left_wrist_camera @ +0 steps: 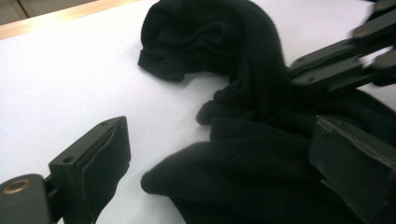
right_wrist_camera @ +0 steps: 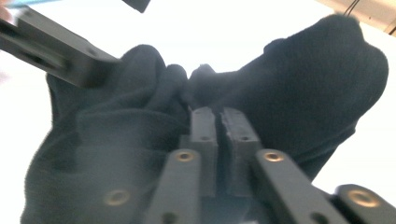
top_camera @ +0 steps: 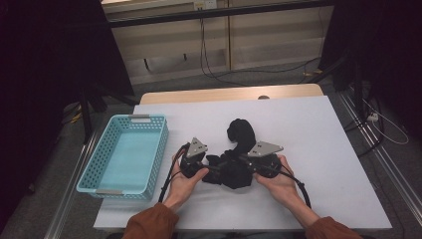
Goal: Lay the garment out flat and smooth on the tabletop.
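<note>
A crumpled black cloth (top_camera: 239, 130) lies on the white table top (top_camera: 308, 129), near its front middle. My left gripper (top_camera: 213, 167) reaches into the cloth's left end. In the left gripper view the left gripper (left_wrist_camera: 219, 163) stands open, with a fold of the cloth (left_wrist_camera: 243, 56) lying between its pads but not pressed. My right gripper (top_camera: 238, 160) comes in from the right. In the right gripper view the right gripper (right_wrist_camera: 220, 116) has its jaws drawn together, pinching the cloth (right_wrist_camera: 317, 79), which bunches around them. Both grippers point toward each other.
A turquoise perforated basket (top_camera: 158, 154) with nothing in it stands on the table's left side, close to my left hand. The table's wooden far edge (top_camera: 229, 93) lies beyond the white sheet. Cables run across the floor behind.
</note>
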`<action>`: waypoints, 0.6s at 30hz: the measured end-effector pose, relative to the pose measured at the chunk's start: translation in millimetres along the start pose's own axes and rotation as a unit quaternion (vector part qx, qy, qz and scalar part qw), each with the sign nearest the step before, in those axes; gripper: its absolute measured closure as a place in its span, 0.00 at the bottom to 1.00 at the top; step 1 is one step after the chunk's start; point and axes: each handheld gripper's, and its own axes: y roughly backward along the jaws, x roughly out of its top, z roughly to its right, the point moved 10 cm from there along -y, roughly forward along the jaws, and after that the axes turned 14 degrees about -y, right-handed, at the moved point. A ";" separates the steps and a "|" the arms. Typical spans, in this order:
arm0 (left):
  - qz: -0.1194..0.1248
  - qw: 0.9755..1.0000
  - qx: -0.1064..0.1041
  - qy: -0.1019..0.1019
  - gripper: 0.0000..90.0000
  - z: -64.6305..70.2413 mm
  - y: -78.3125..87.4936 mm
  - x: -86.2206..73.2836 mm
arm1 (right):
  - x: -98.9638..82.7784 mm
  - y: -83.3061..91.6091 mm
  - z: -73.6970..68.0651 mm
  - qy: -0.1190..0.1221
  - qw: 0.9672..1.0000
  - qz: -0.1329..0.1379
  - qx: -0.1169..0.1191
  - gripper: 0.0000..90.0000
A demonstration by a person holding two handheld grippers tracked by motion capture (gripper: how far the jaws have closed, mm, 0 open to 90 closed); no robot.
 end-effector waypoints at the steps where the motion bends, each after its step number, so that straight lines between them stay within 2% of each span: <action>1: -0.003 1.000 0.001 -0.009 0.06 -1.5 -4.0 2.6 | 3.3 4.3 0.2 0.003 1.000 0.005 -0.004 0.98; 4: -0.010 1.000 0.004 -0.009 0.08 -3.1 -9.3 4.6 | 5.5 8.8 0.8 0.006 1.000 0.008 -0.004 0.98; 6: -0.018 1.000 0.001 0.001 0.12 -2.6 -14.0 5.8 | 7.2 14.0 2.8 0.007 1.000 0.013 -0.007 0.98; 7: -0.018 1.000 -0.007 0.007 0.17 -0.6 -15.8 6.5 | 8.5 17.0 3.8 0.004 1.000 0.017 -0.006 0.98; 9: -0.018 0.999 -0.023 0.018 0.36 4.0 -20.0 6.0 | 11.3 23.4 6.6 0.009 1.000 0.024 -0.009 0.99; 10: -0.022 0.999 -0.039 0.029 0.39 7.1 -22.0 4.1 | 11.8 27.1 8.5 0.010 1.000 0.025 -0.013 0.99; 11: -0.027 0.998 -0.052 0.033 0.49 10.2 -23.5 1.6 | 10.5 34.0 14.0 0.008 0.999 0.029 -0.020 0.99; 14: -0.042 0.997 -0.061 0.019 0.51 15.1 -27.2 -3.6 | 5.7 39.4 18.9 0.010 0.999 0.027 -0.025 0.99; 15: -0.048 0.997 -0.066 0.020 0.55 16.6 -28.1 -5.7 | 0.7 44.3 24.1 0.009 0.999 0.025 -0.030 0.99; 18: -0.057 0.995 -0.081 0.023 0.60 22.5 -29.5 -10.1 | -5.0 48.6 27.1 0.009 0.999 0.021 -0.032 0.99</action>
